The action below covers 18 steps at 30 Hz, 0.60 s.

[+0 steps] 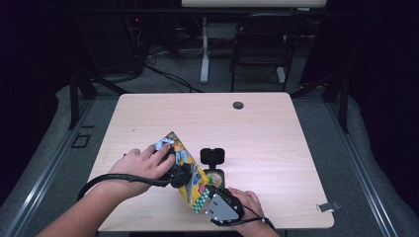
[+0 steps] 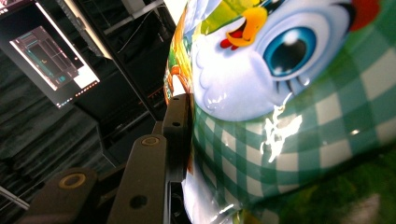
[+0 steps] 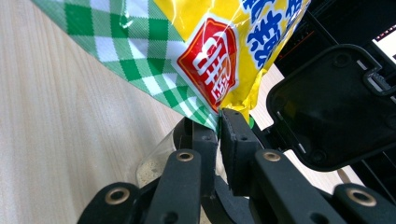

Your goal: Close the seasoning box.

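Snack bag (image 1: pixel 190 173), yellow with a green-and-white checked lower band and a cartoon bird print, held tilted above the front middle of the light wooden table (image 1: pixel 257 128). Left hand-held gripper (image 1: pixel 180 174) clamped on the bag's mid-section from the left, one black jaw pressed flat against the glossy film in the left gripper view; left hand (image 1: pixel 143 165) wrapped over the tool, cable trailing toward the forearm. Right hand-held gripper (image 3: pixel 218 123) pinched shut on the bag's lower checked corner, both jaws meeting on the film edge; right hand (image 1: pixel 244 202) at the table's front edge. Small clear container (image 1: pixel 216 176) with pale powdery contents just beside and below the bag, its black hinged lid (image 1: pixel 212 156) standing open. Round grommet hole (image 1: pixel 238 105) near the table's far edge.
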Tool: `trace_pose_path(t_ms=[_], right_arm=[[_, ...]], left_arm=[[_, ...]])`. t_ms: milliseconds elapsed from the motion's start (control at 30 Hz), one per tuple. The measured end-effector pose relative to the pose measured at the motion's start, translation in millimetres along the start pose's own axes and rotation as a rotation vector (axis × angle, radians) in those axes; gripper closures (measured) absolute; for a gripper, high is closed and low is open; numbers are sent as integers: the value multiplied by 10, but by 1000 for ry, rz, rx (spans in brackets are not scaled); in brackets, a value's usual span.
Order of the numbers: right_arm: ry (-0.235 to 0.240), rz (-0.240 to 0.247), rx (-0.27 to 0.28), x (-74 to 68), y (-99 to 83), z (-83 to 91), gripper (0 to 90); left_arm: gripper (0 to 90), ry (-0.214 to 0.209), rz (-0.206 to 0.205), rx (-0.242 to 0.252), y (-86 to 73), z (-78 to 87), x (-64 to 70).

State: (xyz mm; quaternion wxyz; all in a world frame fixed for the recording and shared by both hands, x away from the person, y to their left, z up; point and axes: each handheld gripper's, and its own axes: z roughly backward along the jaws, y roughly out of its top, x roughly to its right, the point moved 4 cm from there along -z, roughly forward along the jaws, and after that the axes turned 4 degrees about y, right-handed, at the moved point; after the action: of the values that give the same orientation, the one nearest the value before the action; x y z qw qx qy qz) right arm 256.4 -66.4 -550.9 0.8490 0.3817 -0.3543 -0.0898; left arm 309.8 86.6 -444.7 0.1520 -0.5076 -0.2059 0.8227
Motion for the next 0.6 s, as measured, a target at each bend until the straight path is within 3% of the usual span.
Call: trace_pose_path(t_ms=[600], right_arm=[[7,-13,9,1,6,3,845]], left_arm=[[682,10,-13,-2,3,10,-21]])
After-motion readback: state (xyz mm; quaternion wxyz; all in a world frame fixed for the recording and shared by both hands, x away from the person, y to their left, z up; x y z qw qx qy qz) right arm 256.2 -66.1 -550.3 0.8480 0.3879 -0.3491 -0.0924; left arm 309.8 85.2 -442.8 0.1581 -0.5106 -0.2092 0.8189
